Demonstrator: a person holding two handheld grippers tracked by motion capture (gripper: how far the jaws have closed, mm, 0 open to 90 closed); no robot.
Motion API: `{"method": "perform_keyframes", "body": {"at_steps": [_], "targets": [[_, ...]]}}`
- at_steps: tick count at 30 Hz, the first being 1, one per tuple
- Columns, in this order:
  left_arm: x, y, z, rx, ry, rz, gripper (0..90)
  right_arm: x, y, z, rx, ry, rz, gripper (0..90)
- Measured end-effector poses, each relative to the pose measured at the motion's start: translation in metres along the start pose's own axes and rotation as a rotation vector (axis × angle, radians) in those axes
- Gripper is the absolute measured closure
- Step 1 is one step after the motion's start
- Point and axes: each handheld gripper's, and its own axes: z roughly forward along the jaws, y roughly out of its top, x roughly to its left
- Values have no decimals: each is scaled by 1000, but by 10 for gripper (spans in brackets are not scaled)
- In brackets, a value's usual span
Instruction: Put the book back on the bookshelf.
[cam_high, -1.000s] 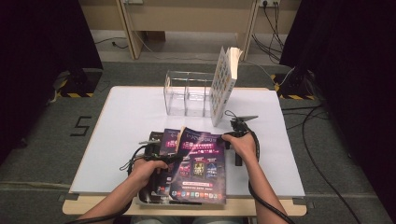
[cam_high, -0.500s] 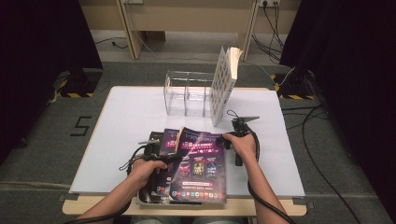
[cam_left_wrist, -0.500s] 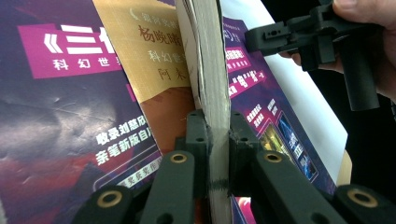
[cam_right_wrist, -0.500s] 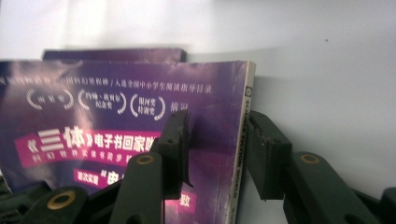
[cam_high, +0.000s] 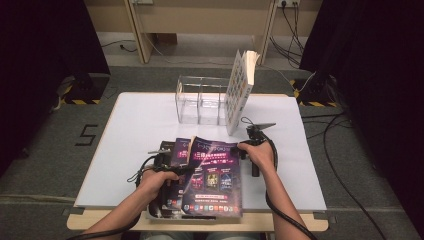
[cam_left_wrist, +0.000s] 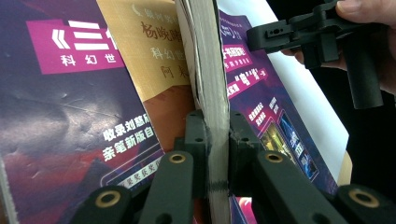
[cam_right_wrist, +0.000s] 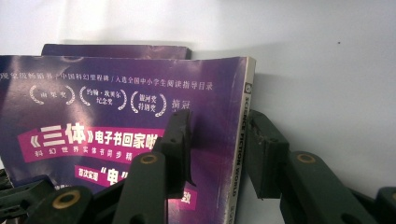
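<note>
It looked like a recording lab rather than a home: black curtains (cam_high: 45, 65) hung on both sides, a white worktop (cam_high: 140, 130) stood on grey carpet (cam_high: 60, 150) marked with hazard tape (cam_high: 80, 101), and cables (cam_high: 345, 150) trailed across the floor to wall sockets (cam_high: 286, 3).

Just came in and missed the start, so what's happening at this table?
A person is handling purple magazines near the table's front edge with two handheld grippers. The left gripper is clamped on the page edge of the top magazine, propping it up off the pile. The right gripper straddles that magazine's spine, its jaws having just been closing. Farther back stand a clear divided rack and a white book leaning against it.
</note>
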Motion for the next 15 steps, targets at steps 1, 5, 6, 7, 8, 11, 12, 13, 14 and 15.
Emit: {"method": "perform_keyframes", "body": {"at_steps": [1, 5, 6, 7, 8, 11, 12, 13, 14, 15], "targets": [[0, 0, 0, 1, 1, -1, 806, 0, 0, 0, 5, 2, 7, 650], [0, 0, 0, 3, 4, 1, 806, -3, 0, -1, 16, 36, 35, 670], [0, 0, 0, 2, 4, -1, 806, -4, 0, -1, 18, 42, 39, 675], [0, 0, 0, 3, 5, -2, 805, -5, 0, -2, 19, 48, 33, 678], [0, 0, 0, 3, 5, -2, 806, -5, 0, -2, 17, 45, 22, 680], [0, 1, 0, 4, 6, -5, 805, -4, -1, -1, 18, 31, 9, 684], [0, 1, 0, 4, 6, -6, 805, -4, -1, -1, 17, 32, 13, 688], [0, 1, 0, 4, 5, -8, 805, -4, -1, -1, 13, 32, 5, 693], [0, 1, 0, 5, 5, -10, 804, -4, -1, -1, 15, 33, 10, 700], [0, 1, 0, 4, 4, -13, 803, -3, -2, -2, 15, 35, 16, 709]]}}
